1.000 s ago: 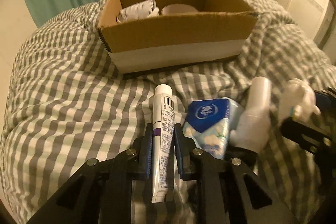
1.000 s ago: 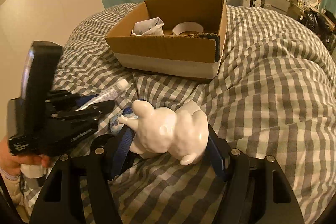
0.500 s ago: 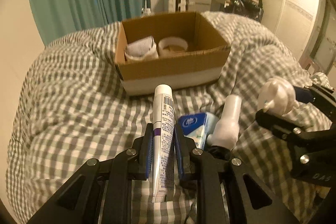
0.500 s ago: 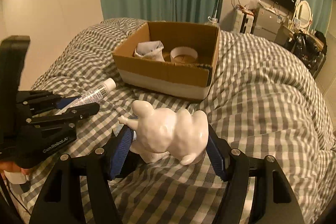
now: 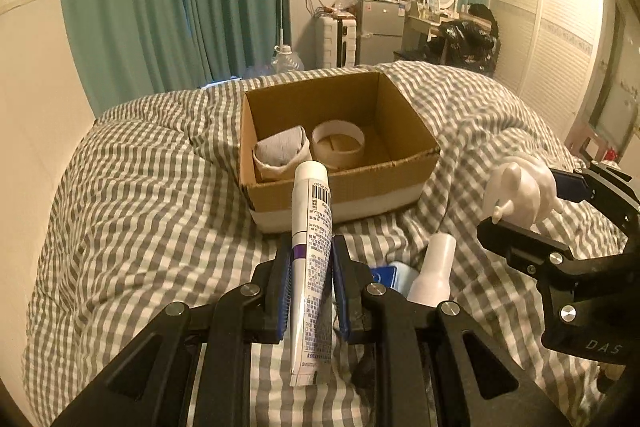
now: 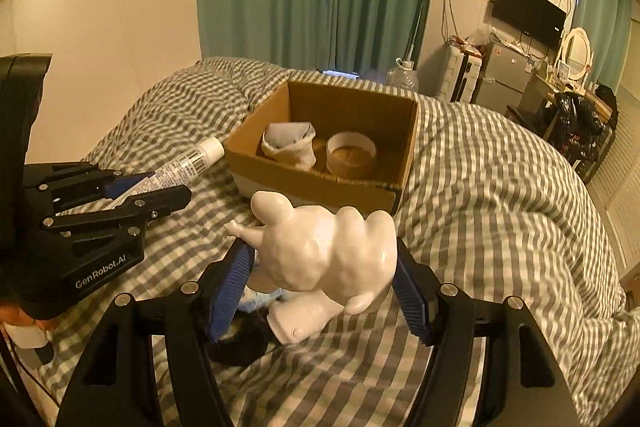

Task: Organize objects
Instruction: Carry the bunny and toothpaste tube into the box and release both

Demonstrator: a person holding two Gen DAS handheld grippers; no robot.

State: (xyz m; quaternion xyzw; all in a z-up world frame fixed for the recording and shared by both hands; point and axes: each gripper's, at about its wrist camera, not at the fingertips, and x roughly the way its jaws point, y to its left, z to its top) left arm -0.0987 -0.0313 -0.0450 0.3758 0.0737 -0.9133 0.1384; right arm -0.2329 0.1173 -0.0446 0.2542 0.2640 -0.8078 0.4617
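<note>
Toothpaste tube [image 5: 311, 259] was pinched between the blue pads of the left gripper [image 5: 311, 267], cap pointing at the cardboard box [image 5: 340, 183] ahead. Right gripper [image 6: 320, 267] had its jaws clamped on a white animal figurine [image 6: 324, 251], held up over the checked duvet [image 6: 500, 187]. Both were off the bed, near side of the box, so I'd call this the carry step. Inside the box sat a rolled sock [image 5: 280, 151] on the left and a tape roll [image 5: 338, 143] beside it. A spray bottle [image 5: 434, 275] and tissue pack [image 5: 390, 275] lay on the duvet. Next move probably needs clearing the near wall and dropping into the free right side.
</note>
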